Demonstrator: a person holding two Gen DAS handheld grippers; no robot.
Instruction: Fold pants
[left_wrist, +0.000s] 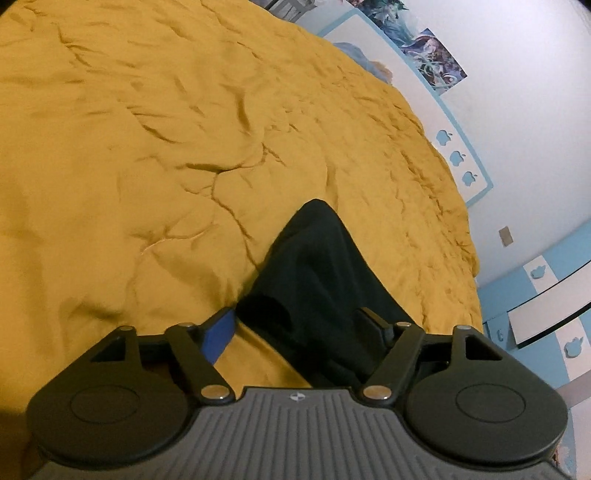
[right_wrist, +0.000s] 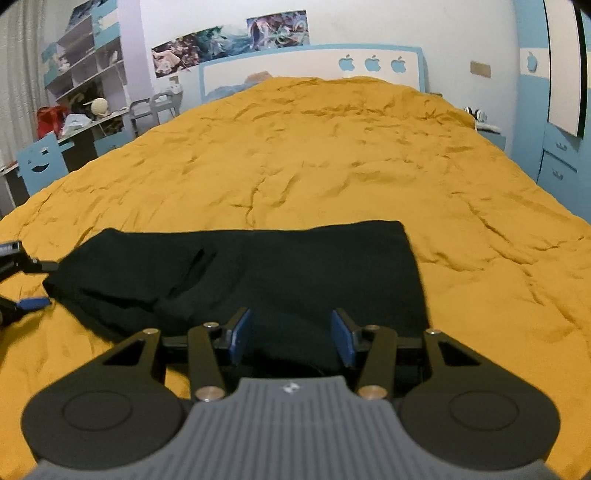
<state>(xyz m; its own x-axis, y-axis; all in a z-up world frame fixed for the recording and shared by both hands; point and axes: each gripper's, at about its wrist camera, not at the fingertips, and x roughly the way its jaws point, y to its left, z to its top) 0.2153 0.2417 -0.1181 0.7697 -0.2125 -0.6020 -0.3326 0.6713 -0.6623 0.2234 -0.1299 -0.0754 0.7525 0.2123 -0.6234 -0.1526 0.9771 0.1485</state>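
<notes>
Three blue apple logos (right_wrist: 373, 63) mark the far headboard (right_wrist: 295, 68); no writing reads. Both grippers, left gripper (left_wrist: 301, 326) and right gripper (right_wrist: 291, 334), gape unclenched over black pants (right_wrist: 258, 266).

Black pants (right_wrist: 258, 273) — folded, flat, lying crosswise on yellow bedspread (right_wrist: 332, 155), slightly rumpled.

We see a bed covered by a wrinkled mustard-yellow bedspread (right_wrist: 332, 147), with black pants (right_wrist: 258, 266) lying flat on it.
</notes>
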